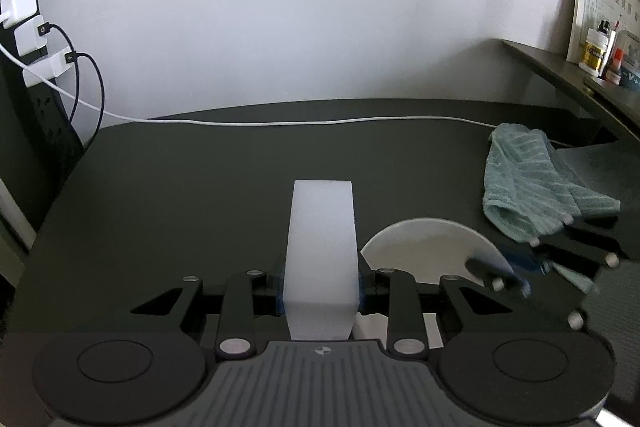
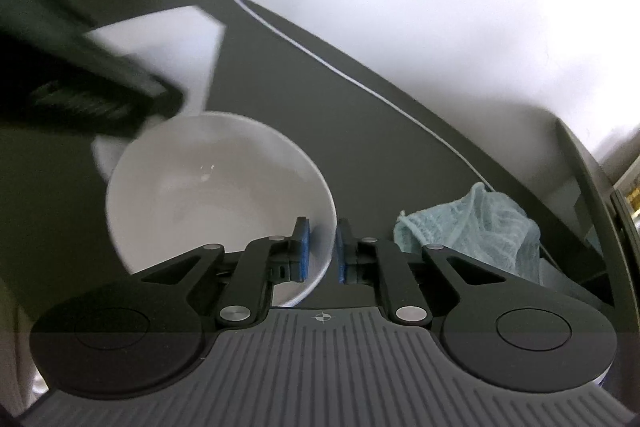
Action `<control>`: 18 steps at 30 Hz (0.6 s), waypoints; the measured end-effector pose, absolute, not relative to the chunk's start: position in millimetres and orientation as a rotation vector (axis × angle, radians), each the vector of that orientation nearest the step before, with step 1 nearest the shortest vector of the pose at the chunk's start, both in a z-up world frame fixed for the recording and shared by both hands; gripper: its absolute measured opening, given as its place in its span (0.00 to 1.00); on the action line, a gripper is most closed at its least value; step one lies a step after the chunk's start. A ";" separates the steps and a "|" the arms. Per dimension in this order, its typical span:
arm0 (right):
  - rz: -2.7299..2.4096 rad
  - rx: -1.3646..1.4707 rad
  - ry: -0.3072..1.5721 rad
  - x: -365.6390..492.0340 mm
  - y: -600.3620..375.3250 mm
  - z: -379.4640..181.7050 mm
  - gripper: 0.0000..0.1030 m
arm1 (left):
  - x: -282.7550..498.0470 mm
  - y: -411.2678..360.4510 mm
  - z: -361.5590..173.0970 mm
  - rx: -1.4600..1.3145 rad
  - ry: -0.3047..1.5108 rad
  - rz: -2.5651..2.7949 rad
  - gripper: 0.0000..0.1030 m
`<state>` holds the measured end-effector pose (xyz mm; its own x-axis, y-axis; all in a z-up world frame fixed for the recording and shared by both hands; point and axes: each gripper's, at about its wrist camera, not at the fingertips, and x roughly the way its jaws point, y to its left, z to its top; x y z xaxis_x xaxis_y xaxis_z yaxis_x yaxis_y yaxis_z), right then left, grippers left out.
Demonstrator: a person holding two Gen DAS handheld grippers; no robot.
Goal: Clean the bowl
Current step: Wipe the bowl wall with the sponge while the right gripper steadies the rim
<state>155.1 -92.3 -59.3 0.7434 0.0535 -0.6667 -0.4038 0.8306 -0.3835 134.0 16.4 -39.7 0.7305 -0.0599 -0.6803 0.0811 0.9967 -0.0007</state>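
Observation:
My left gripper [image 1: 320, 285] is shut on a white foam sponge block [image 1: 322, 239] that sticks out forward over the dark table [image 1: 180, 187]. To its right a white bowl [image 1: 424, 247] is tilted, with my right gripper [image 1: 508, 277] on its rim. In the right wrist view the bowl [image 2: 208, 187] looks clean and glossy inside. There my right gripper [image 2: 322, 251] is shut on its near right rim, one blue pad inside and one outside. The left gripper [image 2: 80, 79] shows as a dark blur at upper left, with the sponge [image 2: 176, 43] above the bowl.
A crumpled teal towel [image 1: 536, 183] lies right of the bowl, also the towel [image 2: 480, 227]. A white cable [image 1: 280, 123] runs along the table's back edge. A power strip with chargers [image 1: 24, 27] hangs at left. A raised shelf [image 1: 560, 71] at right carries small bottles [image 1: 596, 51].

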 end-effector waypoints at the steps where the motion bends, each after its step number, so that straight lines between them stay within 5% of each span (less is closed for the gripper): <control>1: 0.255 -0.537 0.693 162.3 -91.4 -59.5 0.15 | 132.1 17.7 -40.5 0.027 0.754 -0.076 0.28; 18: 0.301 -0.589 0.664 147.1 -92.8 -59.2 0.15 | 131.1 16.5 -39.9 0.015 0.743 -0.089 0.28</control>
